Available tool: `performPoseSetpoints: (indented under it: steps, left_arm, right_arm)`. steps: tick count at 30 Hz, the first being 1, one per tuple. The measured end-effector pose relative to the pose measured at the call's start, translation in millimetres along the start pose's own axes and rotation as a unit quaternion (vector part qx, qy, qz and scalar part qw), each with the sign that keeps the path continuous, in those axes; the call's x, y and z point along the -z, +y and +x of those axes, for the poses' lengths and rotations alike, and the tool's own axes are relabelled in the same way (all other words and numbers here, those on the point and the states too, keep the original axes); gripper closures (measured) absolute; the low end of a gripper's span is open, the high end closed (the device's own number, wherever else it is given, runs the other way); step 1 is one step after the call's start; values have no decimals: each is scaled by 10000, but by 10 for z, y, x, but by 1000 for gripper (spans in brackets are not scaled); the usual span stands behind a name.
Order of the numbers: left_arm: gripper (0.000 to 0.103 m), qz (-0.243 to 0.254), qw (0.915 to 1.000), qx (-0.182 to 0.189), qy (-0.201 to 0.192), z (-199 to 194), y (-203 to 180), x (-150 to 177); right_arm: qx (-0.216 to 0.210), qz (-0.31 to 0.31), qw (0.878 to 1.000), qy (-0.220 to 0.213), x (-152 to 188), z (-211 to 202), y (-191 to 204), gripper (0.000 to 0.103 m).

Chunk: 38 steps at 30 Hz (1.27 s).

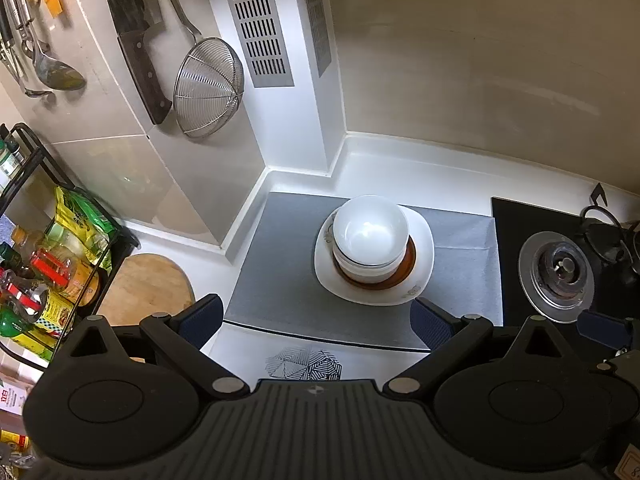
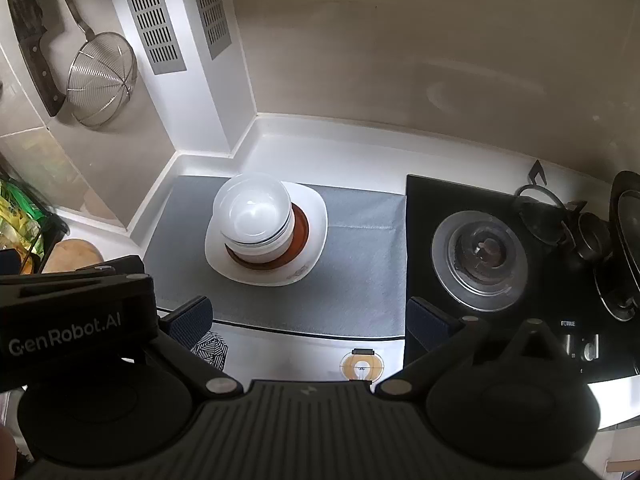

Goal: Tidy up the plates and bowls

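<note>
From your left wrist camera, your left gripper (image 1: 316, 322) hangs above the near edge of the grey mat (image 1: 280, 280) with its fingers spread wide and nothing between them. Ahead of it, in the middle of the mat, sits the stack: white bowls (image 1: 370, 236) nested together on a brown dish (image 1: 404, 270), all resting on a white square plate (image 1: 420, 248) (a small floral print shows on its near rim). To the right lies the black stove with its burner (image 1: 558, 270); on the wall to the left hang a wire strainer (image 1: 208, 88) and a cleaver (image 1: 138, 40).

From your right wrist camera, your right gripper (image 2: 310, 320) is likewise spread and holds nothing, hovering over the mat's (image 2: 360, 272) near edge. The bowls (image 2: 256, 216) stand ahead and left of it, on the plate (image 2: 316, 216). The burner (image 2: 482, 254) lies ahead to the right, and your left gripper's body (image 2: 76, 312) shows at the left edge.
</note>
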<state>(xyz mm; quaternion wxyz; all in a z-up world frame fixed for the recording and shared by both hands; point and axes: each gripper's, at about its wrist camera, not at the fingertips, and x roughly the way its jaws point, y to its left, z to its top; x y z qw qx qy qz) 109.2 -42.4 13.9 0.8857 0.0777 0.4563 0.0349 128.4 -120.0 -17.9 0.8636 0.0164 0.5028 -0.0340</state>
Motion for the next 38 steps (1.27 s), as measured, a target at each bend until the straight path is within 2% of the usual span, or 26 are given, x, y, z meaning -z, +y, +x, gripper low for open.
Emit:
performPoseSetpoints:
  steps: [38]
  left_arm:
    - [3, 124, 9999, -1, -24, 87, -137, -31]
  right_arm:
    - [-12, 60, 9999, 97, -16, 121, -124, 1]
